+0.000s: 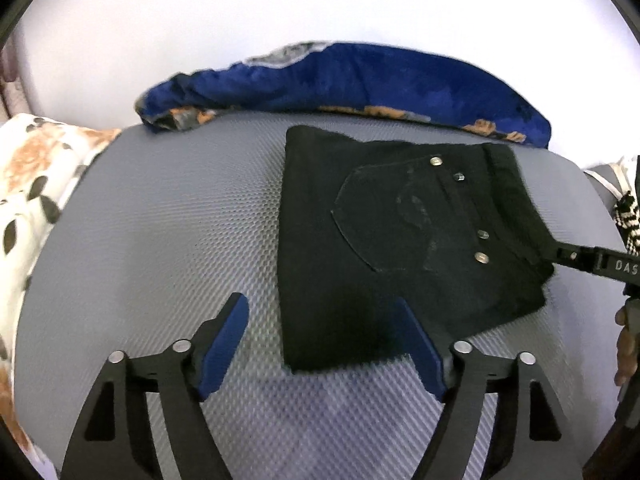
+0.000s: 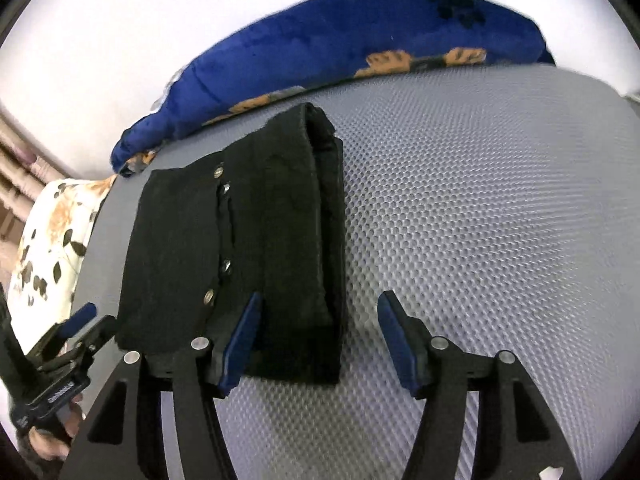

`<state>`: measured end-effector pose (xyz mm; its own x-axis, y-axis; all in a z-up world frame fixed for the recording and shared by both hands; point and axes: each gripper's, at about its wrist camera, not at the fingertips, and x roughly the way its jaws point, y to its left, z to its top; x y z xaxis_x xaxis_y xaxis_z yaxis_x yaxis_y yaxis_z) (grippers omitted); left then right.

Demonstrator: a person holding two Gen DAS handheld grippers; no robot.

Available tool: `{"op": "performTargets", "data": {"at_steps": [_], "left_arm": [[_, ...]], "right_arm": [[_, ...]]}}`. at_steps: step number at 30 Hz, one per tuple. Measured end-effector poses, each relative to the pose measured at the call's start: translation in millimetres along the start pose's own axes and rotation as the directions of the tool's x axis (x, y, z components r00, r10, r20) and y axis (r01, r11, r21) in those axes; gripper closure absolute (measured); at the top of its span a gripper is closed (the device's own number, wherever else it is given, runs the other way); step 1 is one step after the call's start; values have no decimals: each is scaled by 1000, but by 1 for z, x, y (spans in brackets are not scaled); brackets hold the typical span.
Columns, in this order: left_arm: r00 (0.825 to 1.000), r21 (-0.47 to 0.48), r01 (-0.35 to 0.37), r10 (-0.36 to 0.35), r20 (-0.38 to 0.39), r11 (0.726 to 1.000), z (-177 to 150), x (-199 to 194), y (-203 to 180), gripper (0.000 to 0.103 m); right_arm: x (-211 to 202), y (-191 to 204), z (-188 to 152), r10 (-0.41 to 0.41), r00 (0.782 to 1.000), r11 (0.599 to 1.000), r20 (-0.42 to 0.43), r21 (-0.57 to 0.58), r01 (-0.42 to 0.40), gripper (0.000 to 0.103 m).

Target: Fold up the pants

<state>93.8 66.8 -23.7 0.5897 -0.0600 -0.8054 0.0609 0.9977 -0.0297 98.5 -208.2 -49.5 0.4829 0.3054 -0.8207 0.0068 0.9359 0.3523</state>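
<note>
Now the black pants [image 1: 404, 240] sit folded into a compact block on the grey mesh pad [image 1: 160, 220], a back pocket and four metal rivets facing up. The left gripper [image 1: 324, 344] hangs over the near edge with its jaws spread wide and nothing between them; one blue pad [image 1: 420, 348] overlaps the fabric's lower edge at about 5 o'clock of the frame's centre, though contact is hard to judge from here. At 3 o'clock in the left wrist view, the right gripper [image 1: 560, 256] reaches the waistband corner, its tips lost against the dark cloth. From the right wrist view that gripper [image 2: 320, 336] is also spread wide, one blue pad [image 2: 244, 340] lying over the folded stack's near end, the other over bare mesh. The stack's layers are a dark blur along the right edge. At 8 o'clock there, the left gripper and the hand [image 2: 52, 436] holding it are cut off by the frame. A blue blanket [image 1: 340, 80] lies at 12 o'clock behind the pad, a flowered cloth [image 1: 36, 184] at 9 o'clock.
</note>
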Motion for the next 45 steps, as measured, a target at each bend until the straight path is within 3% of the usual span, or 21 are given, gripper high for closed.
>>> {"op": "performTargets", "data": {"at_steps": [4,9,22,45], "left_arm": [[999,-12,-18,19,32,1000,-15,-26,-7,19],[997,-12,-55,56,58,998,-30,-49,-16,19],[984,-32,-118,121,134,993,-56,-86,-24,19],[977,-13,-142,142,161,990,-61,-93,-31,19]], "right_arm": [[-14,13,-24,-33,999,998,3,-51,33,44],[-33,42,-51,-95,993,983,72,-153,105,36],[-72,88,-86,-123,966,957,229,-229,176,18],[-77,95,-101,-129,958,953,257,-236,192,12]]}}
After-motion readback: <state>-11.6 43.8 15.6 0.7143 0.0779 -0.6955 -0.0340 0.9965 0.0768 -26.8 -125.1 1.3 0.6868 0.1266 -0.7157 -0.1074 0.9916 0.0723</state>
